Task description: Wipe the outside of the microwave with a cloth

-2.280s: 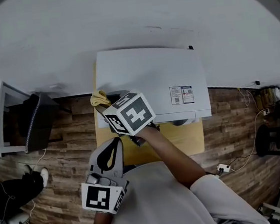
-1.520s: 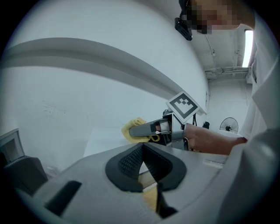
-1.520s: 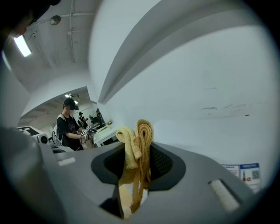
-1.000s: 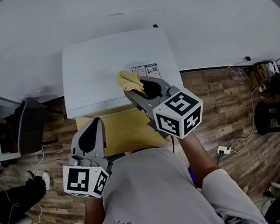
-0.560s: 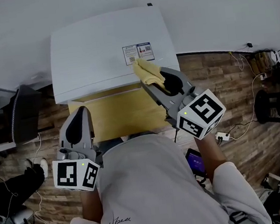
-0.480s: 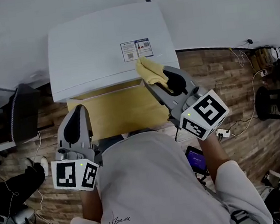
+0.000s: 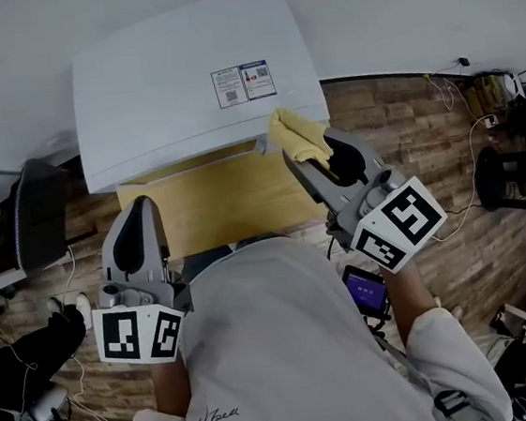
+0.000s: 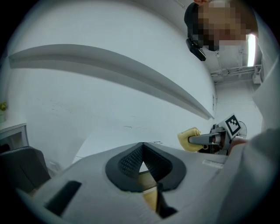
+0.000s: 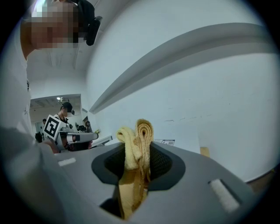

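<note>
The right hand-held gripper (image 7: 308, 159) clamps a yellow cloth (image 7: 294, 131) at the microwave's (image 7: 173, 83) near right corner, while the left hand-held gripper (image 7: 138, 214) is closed and empty.

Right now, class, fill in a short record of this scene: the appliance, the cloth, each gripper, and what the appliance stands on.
appliance: white microwave, seen from above, with a label on its top
cloth: yellow, folded, at the microwave's front right corner
right gripper: shut on the cloth
left gripper: shut, nothing between its jaws, not touching the microwave
support: yellow table under the microwave
</note>
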### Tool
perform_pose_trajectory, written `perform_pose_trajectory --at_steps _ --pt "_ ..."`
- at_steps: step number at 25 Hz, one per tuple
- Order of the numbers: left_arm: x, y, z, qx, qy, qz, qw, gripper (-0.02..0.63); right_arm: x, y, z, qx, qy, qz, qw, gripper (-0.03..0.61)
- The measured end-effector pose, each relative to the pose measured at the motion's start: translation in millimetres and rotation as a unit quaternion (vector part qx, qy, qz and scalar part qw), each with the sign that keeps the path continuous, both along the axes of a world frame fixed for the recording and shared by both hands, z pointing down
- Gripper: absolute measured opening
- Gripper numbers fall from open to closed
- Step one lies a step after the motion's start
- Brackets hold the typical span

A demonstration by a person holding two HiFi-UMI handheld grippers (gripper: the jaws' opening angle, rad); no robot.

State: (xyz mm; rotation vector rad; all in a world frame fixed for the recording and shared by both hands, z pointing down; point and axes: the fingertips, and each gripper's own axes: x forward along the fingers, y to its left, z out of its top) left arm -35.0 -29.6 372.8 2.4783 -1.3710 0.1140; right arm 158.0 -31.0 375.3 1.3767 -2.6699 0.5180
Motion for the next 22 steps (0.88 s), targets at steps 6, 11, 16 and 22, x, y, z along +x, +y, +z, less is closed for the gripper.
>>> perform_pose_trajectory --at_steps 6,11,16,22 --pt "-6.6 -3.3 1.5 -0.011 0.021 -0.016 0.9996 -0.012 -9.3 5.8 3.2 -0.008 0.002 -0.025 1.000 0.120" --pt "-6.4 0.5 5.3 -0.017 0.018 -0.017 0.9995 -0.012 -13.4 9.5 9.5 -0.015 0.017 -0.031 0.999 0.120" --pt "-4.0 5.2 2.6 -0.011 0.021 -0.014 0.9996 -0.012 -10.4 11.1 11.1 -0.019 0.021 -0.025 0.999 0.120" --pt "3.0 11.2 -1.6 -0.005 0.027 -0.012 0.9996 -0.012 -4.3 14.3 12.6 -0.026 0.017 -0.019 0.999 0.118"
